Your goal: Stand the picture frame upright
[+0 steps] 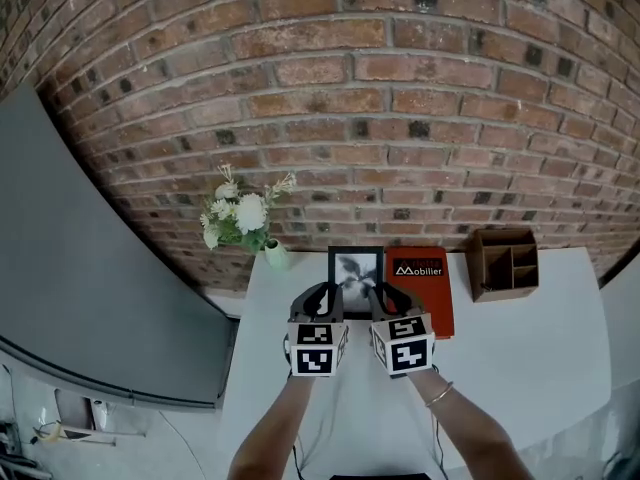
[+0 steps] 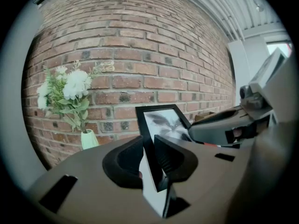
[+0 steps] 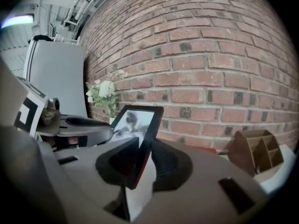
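A black picture frame [image 1: 356,264] with a grey leaf print stands nearly upright at the back middle of the white table [image 1: 520,338]. My left gripper [image 1: 328,294] is shut on its left edge, and my right gripper [image 1: 384,294] is shut on its right edge. In the left gripper view the frame [image 2: 163,120] rises between the dark fingers [image 2: 170,160] of the left gripper [image 2: 150,158]. The right gripper view shows the frame [image 3: 140,122] tilted leftward between the jaws of the right gripper [image 3: 142,160]. The frame's bottom edge is hidden behind the grippers.
A red book [image 1: 425,286] lies flat just right of the frame. A brown wooden organiser [image 1: 505,261] sits at the back right. A pale green vase of white flowers [image 1: 245,223] stands at the back left. The brick wall [image 1: 400,118] runs close behind.
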